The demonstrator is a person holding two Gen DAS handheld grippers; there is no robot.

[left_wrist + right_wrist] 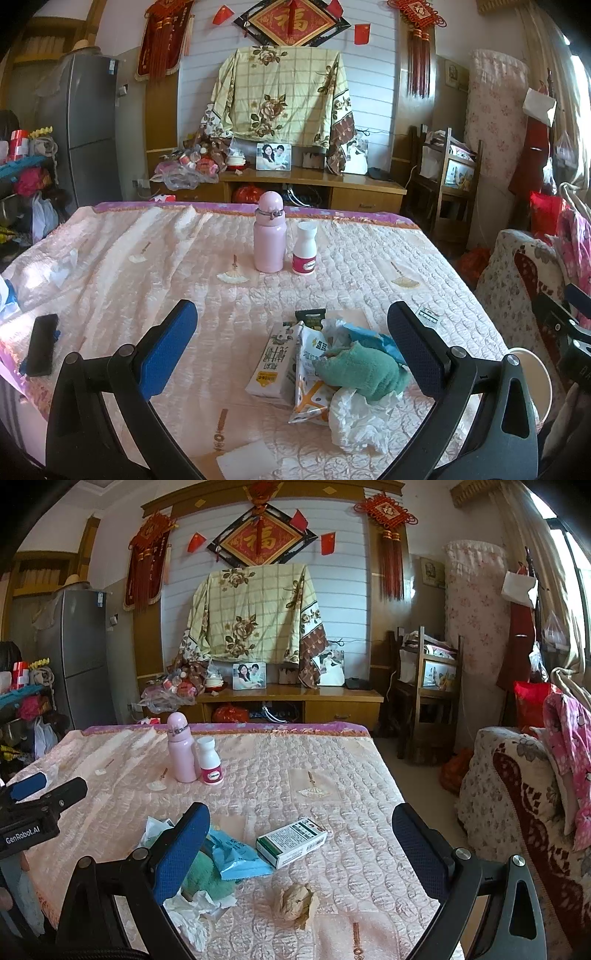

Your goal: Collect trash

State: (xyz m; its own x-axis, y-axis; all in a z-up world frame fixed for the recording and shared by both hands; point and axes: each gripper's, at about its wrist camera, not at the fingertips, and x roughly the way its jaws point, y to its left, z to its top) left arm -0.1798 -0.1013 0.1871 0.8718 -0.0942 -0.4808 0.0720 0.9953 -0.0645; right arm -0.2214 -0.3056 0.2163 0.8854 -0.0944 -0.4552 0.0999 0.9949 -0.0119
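A trash pile lies on the pink quilted bed [147, 258]: a milk carton [271, 363], a snack wrapper [308, 373], a green cloth [360, 369], a blue wrapper [236, 856] and crumpled white tissue [360, 421]. My left gripper [291, 350] is open, its fingers either side of the pile, above the bed. My right gripper [301, 853] is open over a white and green box [291, 842] and a crumpled brown paper ball [295, 902].
A pink flask [269, 236] and a white pill bottle [304, 253] stand upright mid-bed. A black phone [41, 345] lies at the bed's left edge. A white bin [535, 384] stands at the bed's right side. An armchair [517, 794] stands to the right.
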